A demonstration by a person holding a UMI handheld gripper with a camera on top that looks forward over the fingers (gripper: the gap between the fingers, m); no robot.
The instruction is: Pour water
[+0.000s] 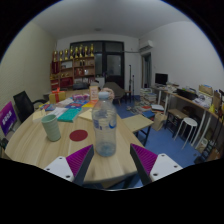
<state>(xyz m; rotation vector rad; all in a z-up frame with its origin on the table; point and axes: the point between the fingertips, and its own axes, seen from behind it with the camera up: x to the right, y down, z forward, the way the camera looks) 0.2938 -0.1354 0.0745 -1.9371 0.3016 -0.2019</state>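
Step in hand, as I judge it: the grasp/carry stage before pouring, nothing tipped yet.

Left to right: a pale green cup (50,126) stands upright on the round wooden bench (30,145), left of the bottle and apart from it. It looks like smooth plastic or ceramic with a straight wall, and it's the likely target. I cannot tell whether there's water in it.

Centre: a clear plastic bottle (105,124), upright, ribbed body, pale cap on. The water level is hard to read. It stands between the fingers of the gripper (105,163).

The fingers sit close about the bottle's lower part, with the magenta pads (80,158) showing at either side. Whether both pads press the wall or leave a gap I cannot tell, nor whether the bottle base rests on the bench.

Behind it: coloured papers and small items scattered on the bench, too small to name. Right and well apart: a desk with a monitor (160,78), stools.

Next move, my guess: the cap looks on, so it needs opening first. Then carry the bottle left over the cup and tilt it slowly. Thin plastic will likely flex under a squeeze.
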